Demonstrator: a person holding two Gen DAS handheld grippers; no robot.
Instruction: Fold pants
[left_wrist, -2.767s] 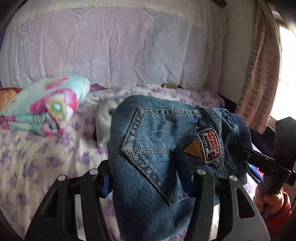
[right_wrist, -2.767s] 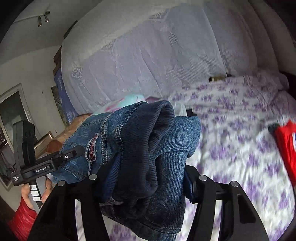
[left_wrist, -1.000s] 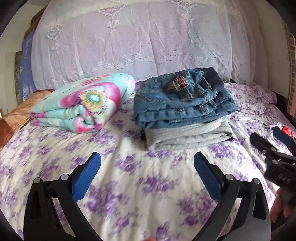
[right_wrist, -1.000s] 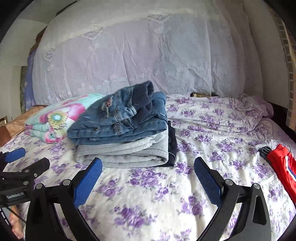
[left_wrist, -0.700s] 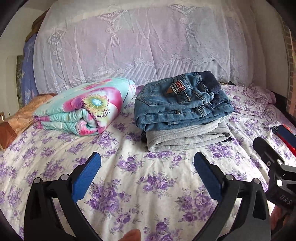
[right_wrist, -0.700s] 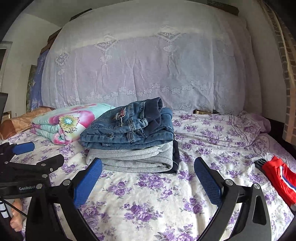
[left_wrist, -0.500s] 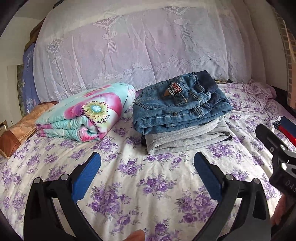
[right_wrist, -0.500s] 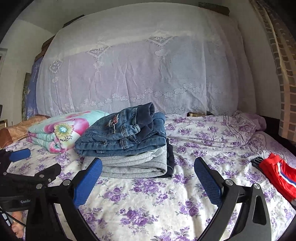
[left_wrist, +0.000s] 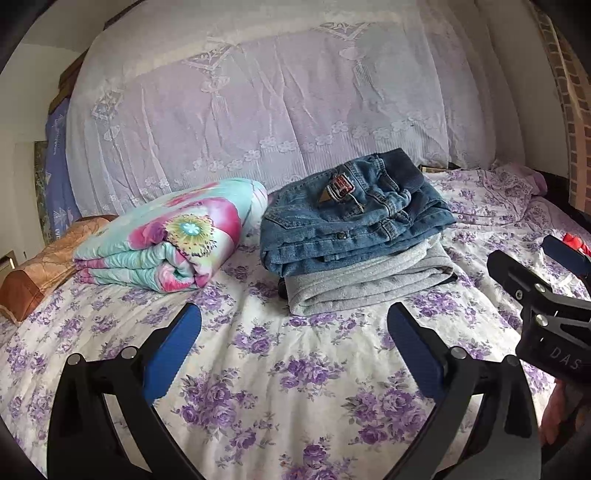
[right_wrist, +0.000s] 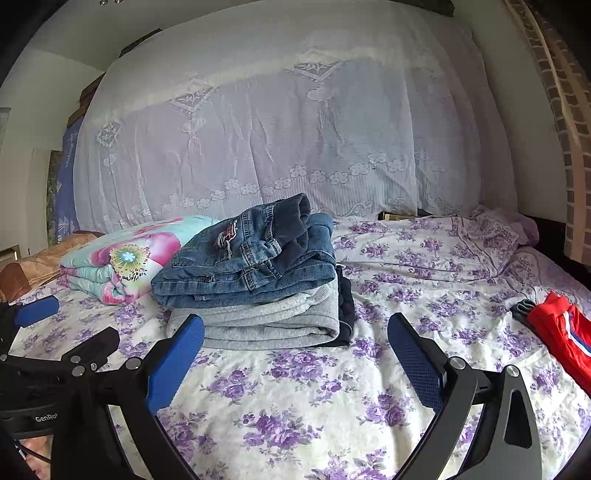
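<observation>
The folded blue jeans (left_wrist: 354, 214) lie on top of a folded grey garment (left_wrist: 373, 280), stacked at the far middle of the bed; the stack also shows in the right wrist view (right_wrist: 255, 258). My left gripper (left_wrist: 293, 332) is open and empty, held back from the stack over the bedsheet. My right gripper (right_wrist: 295, 339) is open and empty, also short of the stack. The right gripper shows at the right edge of the left wrist view (left_wrist: 546, 295), and the left gripper at the lower left of the right wrist view (right_wrist: 55, 354).
A rolled floral blanket (left_wrist: 177, 240) lies left of the stack. A red garment (right_wrist: 561, 332) lies at the bed's right side. A dark garment (right_wrist: 345, 314) sits under the grey one. A lace-covered headboard (left_wrist: 258, 110) rises behind. The floral bedsheet (left_wrist: 295, 387) spreads in front.
Both grippers let go of the jeans, which now rest on the grey garment, and drew back from the stack. Over the last half second the views shift only slightly.
</observation>
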